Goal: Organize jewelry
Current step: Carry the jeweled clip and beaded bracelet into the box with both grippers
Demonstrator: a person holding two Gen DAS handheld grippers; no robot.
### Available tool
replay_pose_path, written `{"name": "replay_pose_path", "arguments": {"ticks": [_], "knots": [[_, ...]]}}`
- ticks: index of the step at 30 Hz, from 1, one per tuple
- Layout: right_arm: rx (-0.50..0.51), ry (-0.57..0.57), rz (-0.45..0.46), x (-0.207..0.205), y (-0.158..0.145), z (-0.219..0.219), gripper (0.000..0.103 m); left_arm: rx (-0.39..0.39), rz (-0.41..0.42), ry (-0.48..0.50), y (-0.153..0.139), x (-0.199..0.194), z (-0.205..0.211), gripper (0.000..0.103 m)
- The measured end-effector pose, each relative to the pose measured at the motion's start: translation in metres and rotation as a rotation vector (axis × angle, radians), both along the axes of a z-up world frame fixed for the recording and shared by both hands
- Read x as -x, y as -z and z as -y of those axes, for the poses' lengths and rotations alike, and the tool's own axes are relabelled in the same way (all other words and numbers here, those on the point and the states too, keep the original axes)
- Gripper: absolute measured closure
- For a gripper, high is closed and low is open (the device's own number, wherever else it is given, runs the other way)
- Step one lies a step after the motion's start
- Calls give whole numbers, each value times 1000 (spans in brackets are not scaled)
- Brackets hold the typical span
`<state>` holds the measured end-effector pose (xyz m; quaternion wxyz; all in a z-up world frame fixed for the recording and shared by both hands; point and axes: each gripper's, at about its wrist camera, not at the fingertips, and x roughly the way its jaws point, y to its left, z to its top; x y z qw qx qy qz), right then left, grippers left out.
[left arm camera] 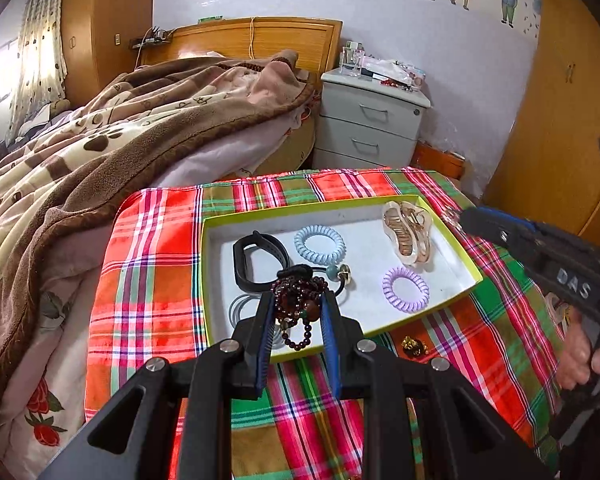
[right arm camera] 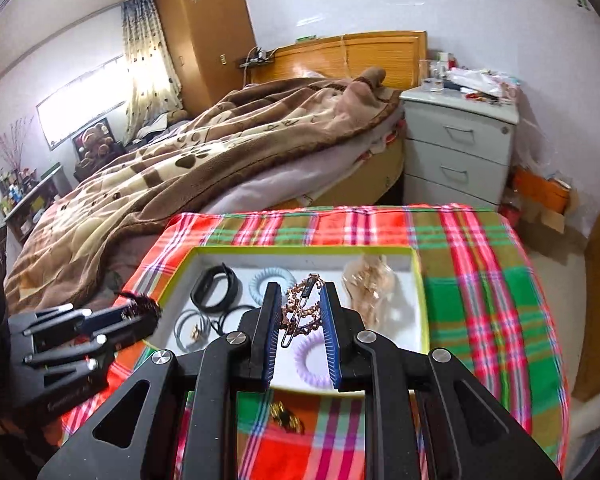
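Two tongs over a plaid tabletop (left arm camera: pixel 148 264) beside the bed (right arm camera: pixel 148 176).

Ahead of both lies a green-rimmed tray (left arm camera: pixel 466 254) of hair ties and a claw clip (left arm camera: pixel 407 233). Left tongs (left arm camera: pixel 298 300) pinch a dark bead bracelet (left arm camera: pixel 296 292) above it; right tongs (right arm camera: pixel 300 294) clasp a rose-gold hair clip (right arm camera: pixel 300 304).

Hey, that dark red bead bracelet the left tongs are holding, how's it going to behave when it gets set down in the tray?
The bead bracelet looks floppy: its loops sag below the left tongs rather than holding a ring shape. It will probably pile up in a heap in the tray. Its round beads may slip a little in the grip.
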<state>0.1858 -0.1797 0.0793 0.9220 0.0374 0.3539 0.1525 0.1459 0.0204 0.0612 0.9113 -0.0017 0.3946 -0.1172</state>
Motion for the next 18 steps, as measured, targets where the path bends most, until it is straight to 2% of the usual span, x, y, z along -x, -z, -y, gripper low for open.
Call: {"name": "replay_pose_path", "arguments": {"ticks": [10,18], "knots": [[-30,-67,-129,-61,25,-19,82,13,-62,2,23,-19,6,79],[27,-65,-188,-91,47,-33,82,22,-101,23,39,-32,17,79]]}}
